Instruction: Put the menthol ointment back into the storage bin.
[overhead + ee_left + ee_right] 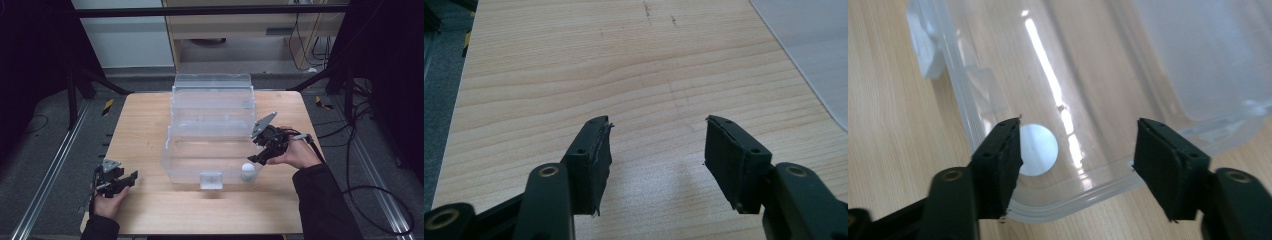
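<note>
White ball [1035, 149] in clear box [1108, 187], below spread right gripper [1078, 145], untouched. Left gripper [656, 145] spread over bare table [574, 65].

Clear box [1108, 75] cut off by right gripper view's edges

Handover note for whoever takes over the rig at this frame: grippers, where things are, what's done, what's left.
Right gripper: open, nothing between the jaws, hovering over the near right corner of the clear box.
Left gripper: open, empty, low over the table at its near left.
White round object: upright inside the box's near right corner, free of the gripper.
Done: object appears placed in the box.
Left: the hinged lid stands open; probably closing it comes next.
</note>
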`<state>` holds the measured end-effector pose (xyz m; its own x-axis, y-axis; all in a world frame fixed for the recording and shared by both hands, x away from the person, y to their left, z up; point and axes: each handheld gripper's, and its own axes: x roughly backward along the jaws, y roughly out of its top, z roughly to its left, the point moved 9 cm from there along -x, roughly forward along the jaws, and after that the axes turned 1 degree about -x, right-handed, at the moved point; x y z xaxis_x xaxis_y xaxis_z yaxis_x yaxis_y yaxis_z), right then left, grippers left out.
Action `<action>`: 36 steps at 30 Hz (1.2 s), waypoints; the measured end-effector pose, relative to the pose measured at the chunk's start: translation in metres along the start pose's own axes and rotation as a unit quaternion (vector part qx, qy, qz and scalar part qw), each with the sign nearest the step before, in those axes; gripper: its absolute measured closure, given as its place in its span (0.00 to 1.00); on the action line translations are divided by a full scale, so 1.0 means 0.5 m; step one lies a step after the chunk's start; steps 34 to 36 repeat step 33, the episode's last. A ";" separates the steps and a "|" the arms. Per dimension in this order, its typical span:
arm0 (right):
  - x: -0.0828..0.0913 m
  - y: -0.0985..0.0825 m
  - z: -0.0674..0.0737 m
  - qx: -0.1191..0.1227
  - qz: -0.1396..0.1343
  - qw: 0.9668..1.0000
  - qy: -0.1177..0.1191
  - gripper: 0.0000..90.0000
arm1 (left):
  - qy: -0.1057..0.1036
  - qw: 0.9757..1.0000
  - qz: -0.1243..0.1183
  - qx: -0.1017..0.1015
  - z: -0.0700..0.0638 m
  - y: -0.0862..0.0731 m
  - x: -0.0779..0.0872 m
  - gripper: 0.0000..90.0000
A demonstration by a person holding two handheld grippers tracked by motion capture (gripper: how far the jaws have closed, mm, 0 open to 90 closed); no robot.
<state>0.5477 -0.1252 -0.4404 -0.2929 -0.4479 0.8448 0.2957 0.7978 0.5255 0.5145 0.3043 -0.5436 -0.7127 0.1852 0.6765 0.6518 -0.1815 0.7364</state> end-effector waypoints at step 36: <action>0.064 -0.266 -0.062 -0.311 -0.229 0.902 -0.195 0.15 | 0.002 1.000 -0.013 -0.007 -0.005 0.001 -0.004 0.36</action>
